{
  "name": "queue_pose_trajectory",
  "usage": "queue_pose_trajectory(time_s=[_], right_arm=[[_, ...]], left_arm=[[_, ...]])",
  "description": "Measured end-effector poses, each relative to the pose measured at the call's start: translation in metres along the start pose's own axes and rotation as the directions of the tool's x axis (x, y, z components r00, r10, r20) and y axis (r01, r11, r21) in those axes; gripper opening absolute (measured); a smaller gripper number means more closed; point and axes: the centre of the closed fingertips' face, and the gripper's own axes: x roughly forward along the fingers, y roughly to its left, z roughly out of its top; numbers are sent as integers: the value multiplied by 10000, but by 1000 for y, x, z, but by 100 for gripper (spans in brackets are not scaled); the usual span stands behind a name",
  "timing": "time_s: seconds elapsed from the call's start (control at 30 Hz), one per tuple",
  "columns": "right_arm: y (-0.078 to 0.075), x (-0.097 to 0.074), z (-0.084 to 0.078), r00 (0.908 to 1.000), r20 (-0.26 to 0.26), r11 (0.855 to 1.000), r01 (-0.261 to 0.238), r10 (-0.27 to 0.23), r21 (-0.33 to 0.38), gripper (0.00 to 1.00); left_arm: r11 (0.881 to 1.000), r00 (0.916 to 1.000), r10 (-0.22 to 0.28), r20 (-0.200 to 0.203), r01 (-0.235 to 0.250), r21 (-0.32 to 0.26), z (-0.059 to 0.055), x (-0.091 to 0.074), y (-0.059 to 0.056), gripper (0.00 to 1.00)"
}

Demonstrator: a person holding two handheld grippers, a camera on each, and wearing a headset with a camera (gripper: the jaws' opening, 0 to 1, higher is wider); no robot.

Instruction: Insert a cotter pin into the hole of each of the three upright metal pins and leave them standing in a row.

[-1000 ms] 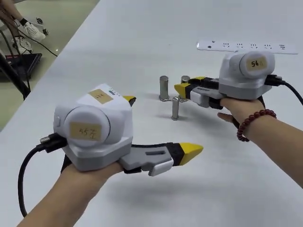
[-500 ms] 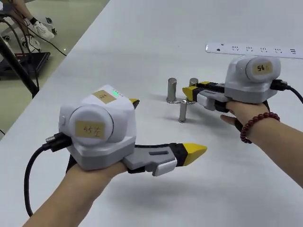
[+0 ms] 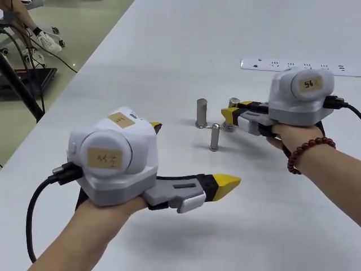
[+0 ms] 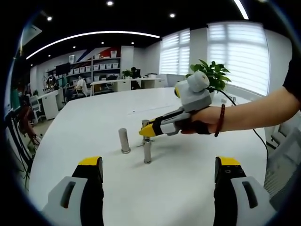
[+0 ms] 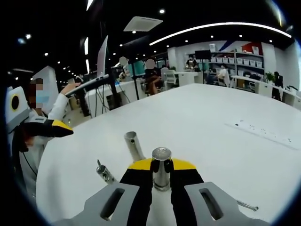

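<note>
Half a second on, the headset had swung a little and the whole scene had slid with it, but the work had barely changed. The right tongs (image 3: 228,116) stayed clamped on the rear metal pin (image 3: 233,102). That pin looked a shade farther from the left metal pin (image 3: 201,113) than before, though the shift was too slight to be sure. The left tongs (image 3: 190,153) stayed spread wide over the white worktop (image 3: 169,51), gripping nothing.

The front metal pin (image 3: 214,140) stood upright on the worktop with a small loop (image 3: 215,127) at its top, too small to tell for a cotter pin. The left metal pin stood upright just beyond the front one and a little to its left, not touching it. The rear metal pin stood beyond the front one and to its right, near it. It was held between the yellow-tipped jaws, and the right gripper view showed its head (image 5: 161,165) above them.

The left tongs hovered on the near side of the front metal pin, well apart from it. In the left gripper view that pin (image 4: 147,151) stood ahead between the two open tips. A power strip (image 3: 299,66) lay well beyond the front metal pin, off to the right.
</note>
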Motion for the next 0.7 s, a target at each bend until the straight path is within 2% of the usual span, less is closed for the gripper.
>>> queue_pose_trajectory(time_s=[0.13,0.27,0.43,0.57,0.7], right_arm=[[-3,-10,-5,9999,-126,10000,-9,9,58,8],[-5,-19,-13,9994,-331,9997,-89,81,-224,8],[-7,-35,-21,9991,-416,9998,-34,27,-175,8],[3,-46,-26,9988,-485,9997,-80,68,-248,8],[0,-52,-33,9981,-604,9995,-127,109,-291,8]], left_arm=[[10000,10000,-41,51,41,-3,2,-2,-2,99],[10000,10000,-35,77,36,-58,3,-3,-4,99],[10000,10000,10,-33,-10,-23,0,-5,-6,99],[10000,9998,34,-184,-35,-14,-4,-6,-7,99],[9999,9997,145,-210,-145,27,-5,-7,-5,99]])
